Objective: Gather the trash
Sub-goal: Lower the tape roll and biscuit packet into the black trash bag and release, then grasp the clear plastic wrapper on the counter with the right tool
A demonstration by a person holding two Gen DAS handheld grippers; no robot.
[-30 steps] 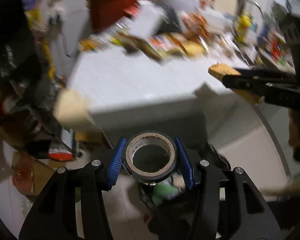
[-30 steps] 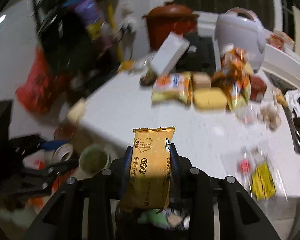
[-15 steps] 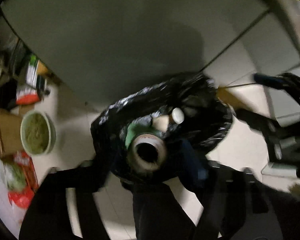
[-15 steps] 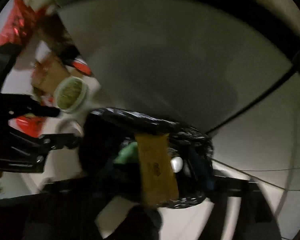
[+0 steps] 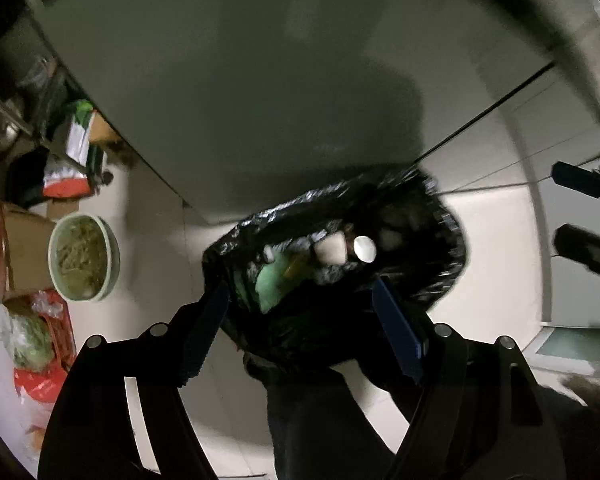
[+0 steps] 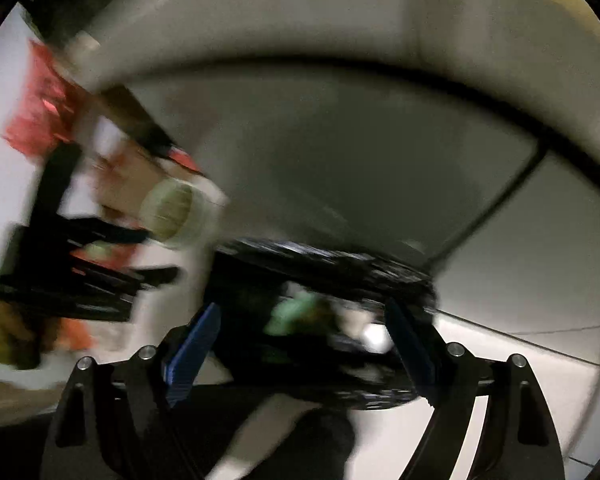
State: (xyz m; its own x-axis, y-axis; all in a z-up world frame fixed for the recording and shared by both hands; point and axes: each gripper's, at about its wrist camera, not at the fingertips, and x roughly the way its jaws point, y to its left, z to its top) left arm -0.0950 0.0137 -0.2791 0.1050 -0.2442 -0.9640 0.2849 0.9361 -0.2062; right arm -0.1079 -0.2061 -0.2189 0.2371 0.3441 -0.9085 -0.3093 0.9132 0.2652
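Both grippers point down over the crinkly, glossy black trash bag (image 5: 432,216), which sits low centre in each view on the pale tiled floor (image 5: 496,280); inside it lie a soft green lump (image 5: 272,284), a pale cylinder and a small white round cap (image 5: 365,249). The left gripper (image 5: 304,322) has its ribbed blue pads spread wide and empty, framing the bag's mouth, and the right gripper (image 6: 300,344) is just as wide apart with nothing between its pads. The right view is badly smeared, so the round green bowl (image 5: 85,257) at left and the red packaging beside it show only as blurs there.
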